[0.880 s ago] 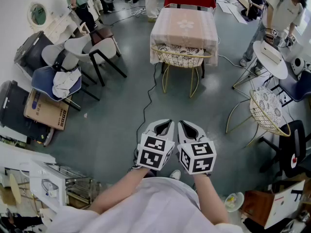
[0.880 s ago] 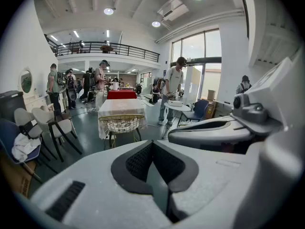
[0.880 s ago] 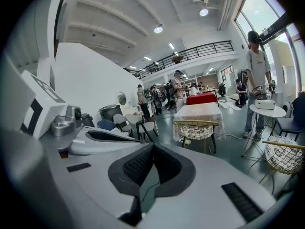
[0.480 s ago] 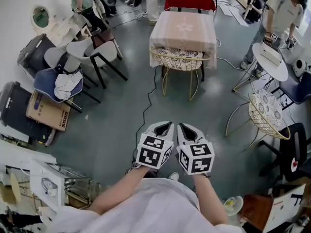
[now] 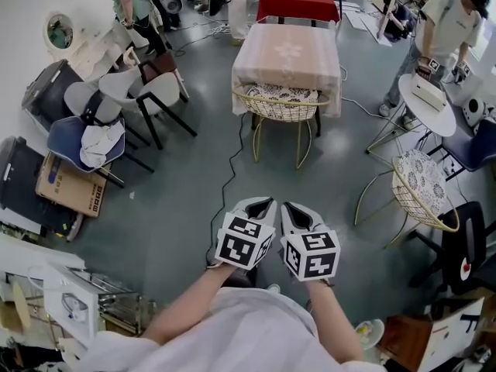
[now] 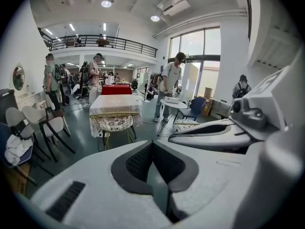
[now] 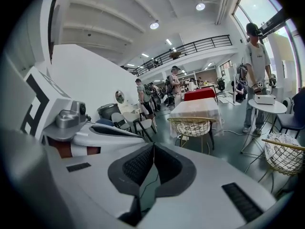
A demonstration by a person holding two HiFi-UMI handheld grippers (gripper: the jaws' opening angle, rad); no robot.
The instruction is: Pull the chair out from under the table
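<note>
A gold wire chair (image 5: 280, 103) with a patterned cushion is tucked partly under the table with the beige cloth (image 5: 288, 53), far ahead of me. The same chair (image 6: 113, 122) and table (image 6: 113, 104) show in the left gripper view, and the chair (image 7: 192, 126) and table (image 7: 196, 107) in the right gripper view. My left gripper (image 5: 263, 201) and right gripper (image 5: 288, 204) are held side by side near my body, well short of the chair. Both are shut with nothing between their tips.
A second gold wire chair (image 5: 422, 191) and a round white table (image 5: 428, 99) stand at the right. Several chairs (image 5: 128, 91) and a cardboard box (image 5: 71, 186) crowd the left. A black cable (image 5: 232, 165) runs across the grey floor. People stand at the back and right.
The view has advanced slightly toward the table and chair, which sit a little lower in the head view. Both grippers stay shut and side by side.
</note>
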